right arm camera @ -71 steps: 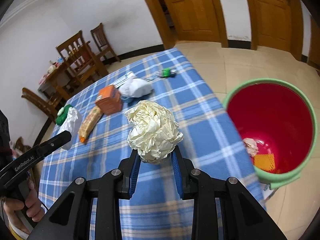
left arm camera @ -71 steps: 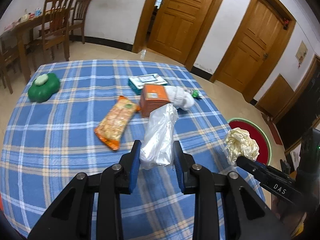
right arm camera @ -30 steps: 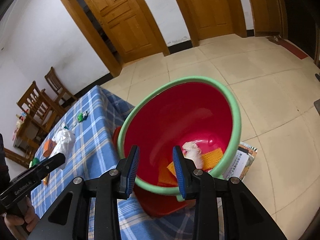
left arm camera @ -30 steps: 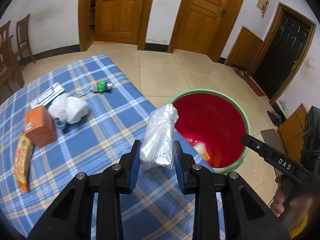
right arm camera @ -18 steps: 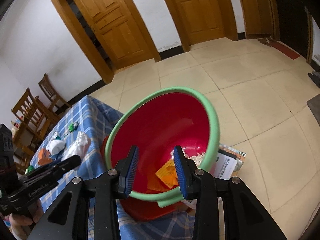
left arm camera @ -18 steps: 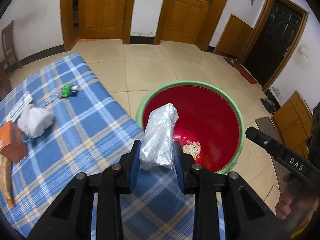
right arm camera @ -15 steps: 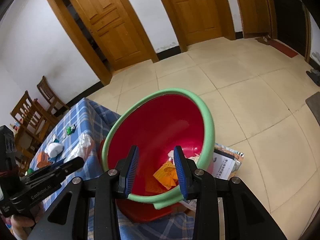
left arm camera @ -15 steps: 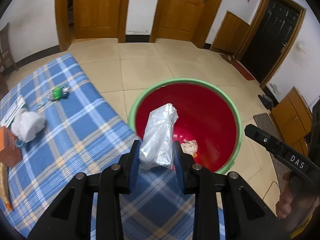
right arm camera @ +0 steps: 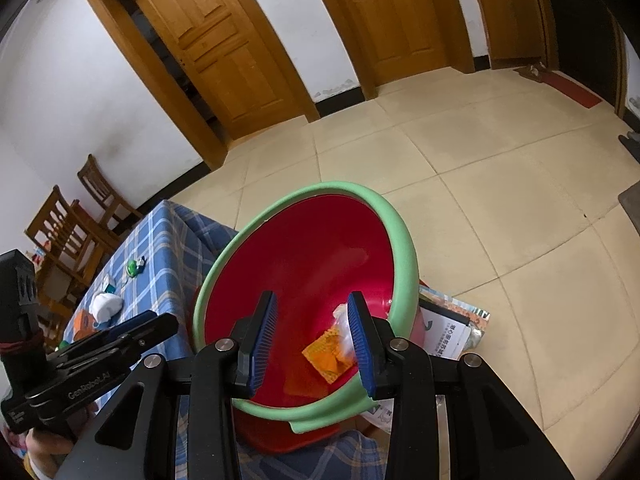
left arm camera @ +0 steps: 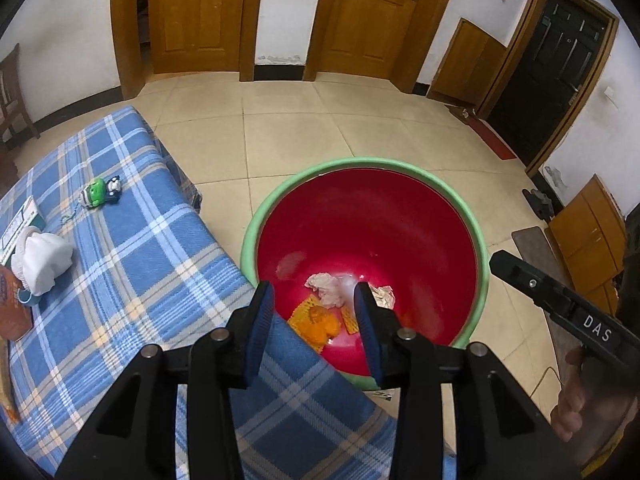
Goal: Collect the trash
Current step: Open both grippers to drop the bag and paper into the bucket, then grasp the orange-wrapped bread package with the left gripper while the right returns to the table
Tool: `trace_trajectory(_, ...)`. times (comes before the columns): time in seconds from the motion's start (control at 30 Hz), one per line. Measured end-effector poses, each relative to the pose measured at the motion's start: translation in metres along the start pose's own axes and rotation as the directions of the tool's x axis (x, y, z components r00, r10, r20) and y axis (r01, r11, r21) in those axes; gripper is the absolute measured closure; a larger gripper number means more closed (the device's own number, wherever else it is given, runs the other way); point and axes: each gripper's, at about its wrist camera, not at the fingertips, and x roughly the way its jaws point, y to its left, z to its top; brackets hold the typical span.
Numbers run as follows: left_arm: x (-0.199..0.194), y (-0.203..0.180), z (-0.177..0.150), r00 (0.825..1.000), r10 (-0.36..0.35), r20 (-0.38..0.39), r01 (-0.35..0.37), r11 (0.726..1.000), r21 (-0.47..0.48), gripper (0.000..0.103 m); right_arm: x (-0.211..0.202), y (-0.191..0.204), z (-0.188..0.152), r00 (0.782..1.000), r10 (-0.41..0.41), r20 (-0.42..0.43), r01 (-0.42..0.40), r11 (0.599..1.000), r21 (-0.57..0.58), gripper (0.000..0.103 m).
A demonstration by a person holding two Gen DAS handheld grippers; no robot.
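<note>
Tiled beige floor (left arm camera: 280, 128), white walls, wooden doors (left arm camera: 196, 16); blue plaid tablecloth (left arm camera: 132, 264) covering table, its corner beside the bin. Red bin (left arm camera: 368, 216) with green rim, standing on floor just off table edge; holds crumpled white paper (left arm camera: 330, 288), orange wrappers (left arm camera: 316, 322) and clear plastic bag (right arm camera: 343, 330) at bottom. White cloth bundle (left arm camera: 42, 258) and green toy (left arm camera: 96, 195) near table's far edge. Left gripper (left arm camera: 314, 322) and right gripper (right arm camera: 312, 332) both spread apart, empty, above bin
</note>
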Motion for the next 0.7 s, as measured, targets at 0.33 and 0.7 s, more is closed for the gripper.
trace_trajectory(0.33, -0.018, 0.029, -0.005, 0.998, 0.053, 0.015, -0.053, 0.997, -0.047, 0.062, 0.003, 0.009, -0.001, 0.999, 0.034, -0.013, -0.034, 0.999, -0.012, 0.065)
trace_trajectory(0.7, -0.054, 0.075, -0.023, 0.992, 0.117, 0.052, -0.109, 0.985, -0.137, 0.062, 0.002, 0.042, -0.011, 0.996, 0.080, -0.025, -0.081, 0.995, -0.054, 0.060)
